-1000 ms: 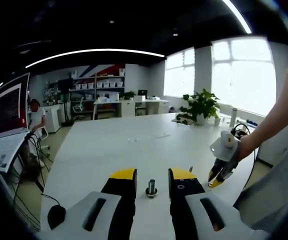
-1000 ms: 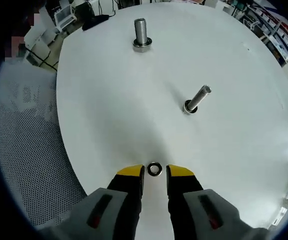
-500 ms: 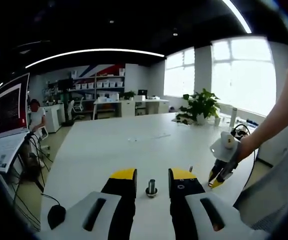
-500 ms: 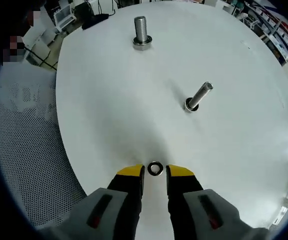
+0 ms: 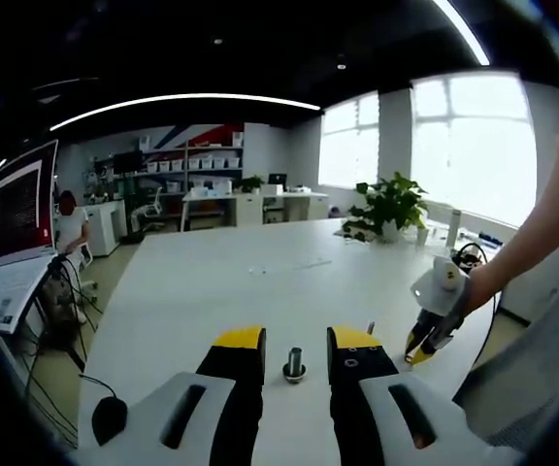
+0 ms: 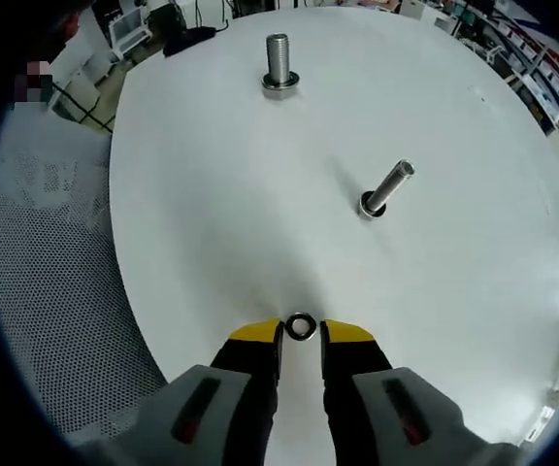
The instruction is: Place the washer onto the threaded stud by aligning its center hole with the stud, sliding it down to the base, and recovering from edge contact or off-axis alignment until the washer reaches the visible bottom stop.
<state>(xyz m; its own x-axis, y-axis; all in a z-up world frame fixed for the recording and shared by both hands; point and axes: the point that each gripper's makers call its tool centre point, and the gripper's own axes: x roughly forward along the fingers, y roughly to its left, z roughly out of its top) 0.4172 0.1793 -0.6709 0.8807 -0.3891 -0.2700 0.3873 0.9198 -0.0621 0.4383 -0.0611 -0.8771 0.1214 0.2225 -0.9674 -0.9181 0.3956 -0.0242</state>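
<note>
Steel washer (image 6: 300, 326) lies flat on the table (image 6: 454, 291) between the right tongs' (image 6: 300, 333) parted jaws, nearly closed for pinching it, while the left tongs (image 5: 295, 340) stand open, empty, bracketing a stud (image 5: 294, 364) to guard it.

On the white table (image 6: 474, 291) stood two threaded studs, one larger (image 6: 279, 68) and one thinner (image 6: 386, 190) nearer the single washer (image 6: 301, 326), flanked by one gripper's two jaws

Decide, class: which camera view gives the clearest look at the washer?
The right gripper view: the washer lies flat on the white table, between the right gripper tips, its hole plain. In the left gripper view I cannot make it out beside that gripper.
</note>
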